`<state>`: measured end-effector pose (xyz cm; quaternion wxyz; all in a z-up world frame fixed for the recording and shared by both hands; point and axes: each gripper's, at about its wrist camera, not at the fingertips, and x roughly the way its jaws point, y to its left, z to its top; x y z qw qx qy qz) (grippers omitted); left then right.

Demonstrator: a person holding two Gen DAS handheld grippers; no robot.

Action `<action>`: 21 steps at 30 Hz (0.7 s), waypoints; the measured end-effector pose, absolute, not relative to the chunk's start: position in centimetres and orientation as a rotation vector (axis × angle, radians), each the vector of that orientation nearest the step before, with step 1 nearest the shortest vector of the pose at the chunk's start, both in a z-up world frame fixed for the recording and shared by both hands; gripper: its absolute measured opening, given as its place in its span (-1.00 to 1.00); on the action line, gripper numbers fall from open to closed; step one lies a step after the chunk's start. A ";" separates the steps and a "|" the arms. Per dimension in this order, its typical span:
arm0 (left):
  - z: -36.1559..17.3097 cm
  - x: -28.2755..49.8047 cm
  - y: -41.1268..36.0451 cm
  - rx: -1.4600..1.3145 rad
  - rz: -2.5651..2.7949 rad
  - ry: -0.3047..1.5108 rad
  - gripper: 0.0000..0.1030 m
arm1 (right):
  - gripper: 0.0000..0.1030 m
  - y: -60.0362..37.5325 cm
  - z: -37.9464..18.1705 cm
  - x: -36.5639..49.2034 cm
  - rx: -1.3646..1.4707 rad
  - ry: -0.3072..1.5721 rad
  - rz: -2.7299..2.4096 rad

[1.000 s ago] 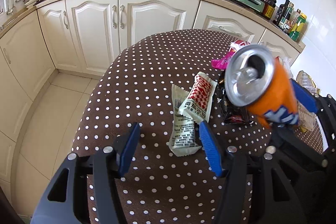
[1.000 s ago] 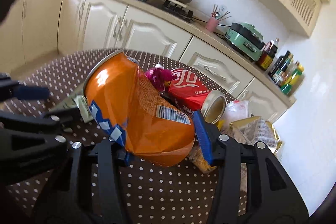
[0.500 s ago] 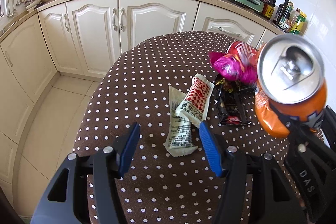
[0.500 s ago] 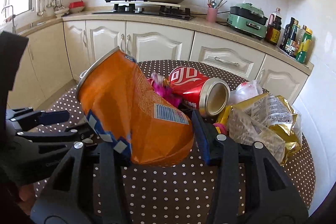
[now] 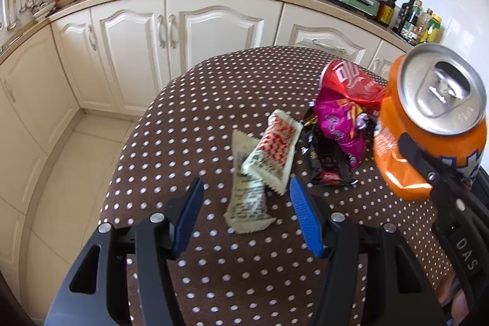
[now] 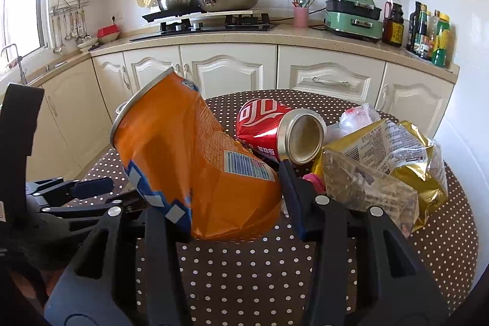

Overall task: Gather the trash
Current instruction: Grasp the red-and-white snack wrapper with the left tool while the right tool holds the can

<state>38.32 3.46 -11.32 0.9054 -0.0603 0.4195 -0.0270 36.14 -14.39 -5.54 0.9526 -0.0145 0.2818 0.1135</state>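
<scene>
Left wrist view: left tongs [image 5: 244, 213] spread, nothing between the blue pads, hovering over the polka-dot counter [image 5: 189, 118]. Two white snack wrappers [image 5: 262, 167] lie crossed on the cloth just ahead of the tips. Beyond them a black wrapper [image 5: 324, 161], a magenta wrapper [image 5: 342, 124] and a red can [image 5: 351, 78] on its side, all bunched together. Dented orange can [image 5: 428, 118] is up off the cloth at right, opened top facing the camera, pinched by the right tongs' black fingers [image 5: 424, 164].

Right wrist view: right tongs [image 6: 220, 185] pinch the orange can [image 6: 195, 161] across its crushed lower body; can is tilted, top leaning up-left, barcode facing the camera. Red can [image 6: 275, 127] lies behind it, its end toward the lens. Gold foil bag [image 6: 421, 170] and clear crumpled wrapper [image 6: 363, 185] sit at right, touching each other. Left tongs [image 6: 88, 188] visible low at left, spread.
</scene>
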 end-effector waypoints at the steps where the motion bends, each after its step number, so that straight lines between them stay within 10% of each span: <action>1: -11.3 38.6 3.1 -0.112 -0.057 0.870 0.13 | -0.13 -14.5 -5.6 36.2 -0.020 0.574 0.234; 7: -12.4 40.6 2.0 -0.094 -0.091 0.900 0.07 | -0.13 -14.9 -5.7 36.5 0.006 0.588 0.249; 10: -12.3 40.6 2.0 -0.088 -0.068 0.888 -0.60 | -0.13 -14.8 -5.8 36.6 0.007 0.595 0.257; 13: -12.1 40.2 2.8 -0.134 -0.099 0.871 -0.78 | -0.13 -14.9 -5.8 36.7 0.016 0.600 0.268; 21: -10.6 37.5 4.3 -0.204 -0.116 0.807 -0.93 | -0.13 -14.9 -5.4 36.4 0.023 0.594 0.287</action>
